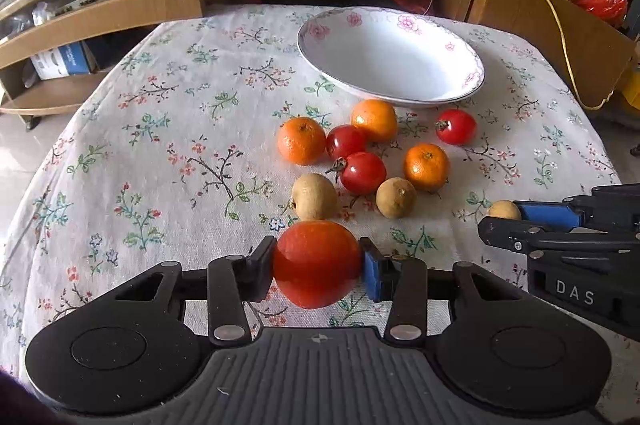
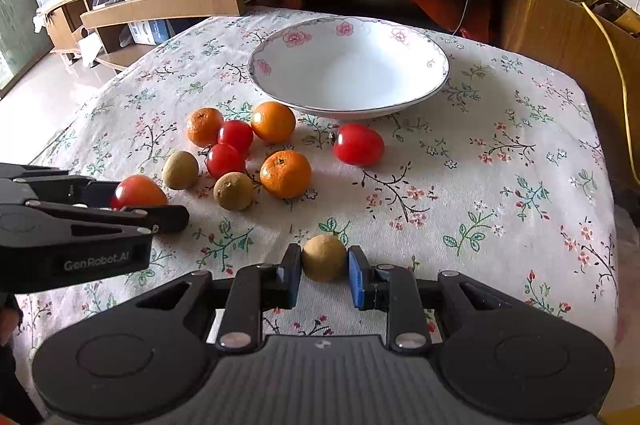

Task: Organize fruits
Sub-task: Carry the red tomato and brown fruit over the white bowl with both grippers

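My left gripper [image 1: 318, 265] is shut on a red tomato [image 1: 316, 263], held just above the cloth; it also shows in the right wrist view [image 2: 138, 192]. My right gripper [image 2: 324, 271] is shut on a small brown longan [image 2: 323, 257], seen from the left wrist view too [image 1: 504, 211]. On the flowered tablecloth [image 1: 160, 153] lie three oranges [image 1: 301, 140], three red tomatoes [image 1: 362, 172] and two more longans [image 1: 395, 198]. A white bowl with pink flowers [image 1: 468, 63] stands empty behind them; it also shows in the right wrist view [image 2: 434, 53].
A wooden TV cabinet [image 1: 132, 9] with shelves, boxes and cables stands behind the table. A yellow cable [image 1: 560, 25] hangs at the right. The table edge drops to a tiled floor [image 2: 44, 97] on the left.
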Tool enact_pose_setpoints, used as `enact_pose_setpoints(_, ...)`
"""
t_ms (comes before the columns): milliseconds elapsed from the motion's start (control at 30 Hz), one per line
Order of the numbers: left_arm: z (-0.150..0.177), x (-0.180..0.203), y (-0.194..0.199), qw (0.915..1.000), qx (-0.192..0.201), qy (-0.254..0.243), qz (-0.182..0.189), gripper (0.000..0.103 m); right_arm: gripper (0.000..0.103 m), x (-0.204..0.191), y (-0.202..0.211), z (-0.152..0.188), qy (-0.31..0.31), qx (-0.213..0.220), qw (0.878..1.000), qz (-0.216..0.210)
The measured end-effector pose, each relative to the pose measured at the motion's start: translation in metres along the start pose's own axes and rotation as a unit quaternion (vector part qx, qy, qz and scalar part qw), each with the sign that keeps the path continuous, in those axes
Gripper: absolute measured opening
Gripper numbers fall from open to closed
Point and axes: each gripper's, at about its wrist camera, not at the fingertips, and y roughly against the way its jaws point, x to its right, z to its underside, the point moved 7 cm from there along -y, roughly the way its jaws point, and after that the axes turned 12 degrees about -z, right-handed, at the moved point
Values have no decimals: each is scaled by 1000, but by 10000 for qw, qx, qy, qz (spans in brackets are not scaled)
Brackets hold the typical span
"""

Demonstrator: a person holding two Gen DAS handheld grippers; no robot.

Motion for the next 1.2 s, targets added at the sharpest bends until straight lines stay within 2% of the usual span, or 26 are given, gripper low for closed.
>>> enact_pose_setpoints(567, -37, 16, 19, 9990, 412, 7, 143, 51, 26, -8, 19, -29, -16, 415, 9991, -54)
enact_pose_setpoints(1200, -93, 31, 9, 9963, 808, -282, -56, 50, 26, 21, 20, -77, -270, 803, 9964, 77)
